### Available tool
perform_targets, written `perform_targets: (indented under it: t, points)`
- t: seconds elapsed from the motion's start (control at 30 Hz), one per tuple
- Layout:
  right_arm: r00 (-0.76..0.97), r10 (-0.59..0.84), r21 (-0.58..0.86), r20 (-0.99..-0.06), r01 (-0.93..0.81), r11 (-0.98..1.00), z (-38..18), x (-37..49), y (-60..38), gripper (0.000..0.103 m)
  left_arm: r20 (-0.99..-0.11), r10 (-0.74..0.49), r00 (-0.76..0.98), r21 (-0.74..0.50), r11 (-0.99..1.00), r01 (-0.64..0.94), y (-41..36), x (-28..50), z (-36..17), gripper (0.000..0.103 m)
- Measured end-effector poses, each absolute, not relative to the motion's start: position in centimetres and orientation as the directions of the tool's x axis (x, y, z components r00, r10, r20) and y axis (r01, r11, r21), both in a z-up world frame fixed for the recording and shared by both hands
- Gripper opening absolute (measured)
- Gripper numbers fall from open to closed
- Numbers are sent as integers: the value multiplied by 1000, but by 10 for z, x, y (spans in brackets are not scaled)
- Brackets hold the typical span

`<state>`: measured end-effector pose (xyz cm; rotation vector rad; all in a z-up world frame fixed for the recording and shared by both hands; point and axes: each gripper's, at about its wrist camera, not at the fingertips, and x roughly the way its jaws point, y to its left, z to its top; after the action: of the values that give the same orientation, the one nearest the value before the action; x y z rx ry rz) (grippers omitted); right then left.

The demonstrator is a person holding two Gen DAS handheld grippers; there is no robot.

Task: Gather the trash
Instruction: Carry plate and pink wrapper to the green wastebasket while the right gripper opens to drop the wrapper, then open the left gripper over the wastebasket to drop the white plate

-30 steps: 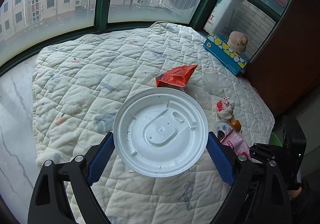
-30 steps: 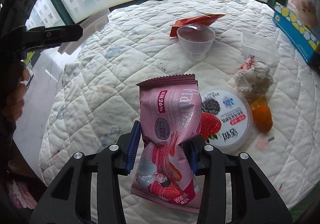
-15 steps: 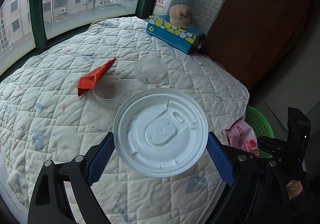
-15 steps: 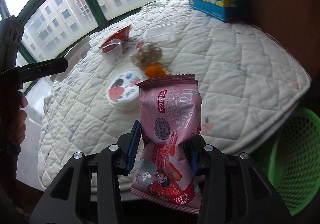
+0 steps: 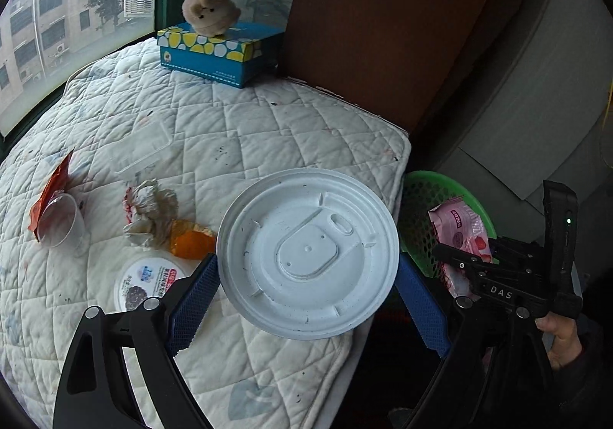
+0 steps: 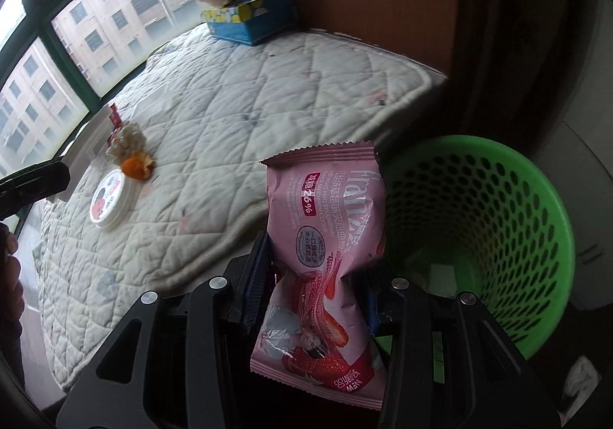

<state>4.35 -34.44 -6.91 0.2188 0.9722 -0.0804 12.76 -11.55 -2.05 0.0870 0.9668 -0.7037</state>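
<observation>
- Meanwhile, the left tongs [image 5: 306, 298] clamp a white plastic lid [image 5: 308, 252] above the corner of the quilted bed [image 5: 237, 130].
- Right tongs [image 6: 312, 283] pinch a pink snack wrapper [image 6: 325, 237] beside the green basket [image 6: 551, 206].
- Behind, a yogurt tub [image 6: 109, 202], crumpled paper [image 5: 149, 210] and orange peel [image 5: 189, 243] lie on the quilt.

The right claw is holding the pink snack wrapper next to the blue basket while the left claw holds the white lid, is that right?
Not quite: the basket is green, as the right wrist view shows. The right claw does hold the pink snack wrapper beside it, and the left claw holds the white lid.
</observation>
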Motion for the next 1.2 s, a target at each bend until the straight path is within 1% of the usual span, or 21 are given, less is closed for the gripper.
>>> perform_targets:
  t: [0.13,0.27,0.4,0.43,0.47,0.5,0.6,0.83,0.97,1.2]
  points:
    - [548,-28,129,-836,246,961,-74,37,-379,43,-781,-518,349,-226,756,615,-144,124,-19,87]
    - [526,-84,107,-847,322,941,-80,30,-411,46,-787,-518,334,-214,738,640,-168,122,-18,87]
    - [508,-120,97,-853,381,919,-84,24,-441,47,-793,-520,319,-198,715,671,-194,118,-19,87]
    - [506,-126,100,-853,395,913,-84,22,-449,50,-795,-519,315,-195,709,678,-200,117,-19,87]
    - [505,-135,99,-853,409,907,-84,20,-455,58,-797,-518,310,-192,705,683,-206,117,-20,87]
    - [507,-148,95,-849,422,901,-83,17,-461,63,-799,-520,303,-193,698,690,-213,116,-21,87]
    - [509,-167,94,-844,447,889,-80,9,-474,69,-804,-521,287,-183,675,714,-234,110,-24,87]
    - [540,-169,141,-824,485,863,-69,-19,-488,70,-822,-512,248,-159,625,764,-280,92,-37,88]
    - [563,-185,142,-806,486,862,-58,-33,-489,70,-834,-500,234,-137,598,790,-301,82,-49,88]
    - [599,-207,166,-774,507,846,-41,-56,-492,73,-861,-471,193,-137,580,803,-330,74,-72,88]
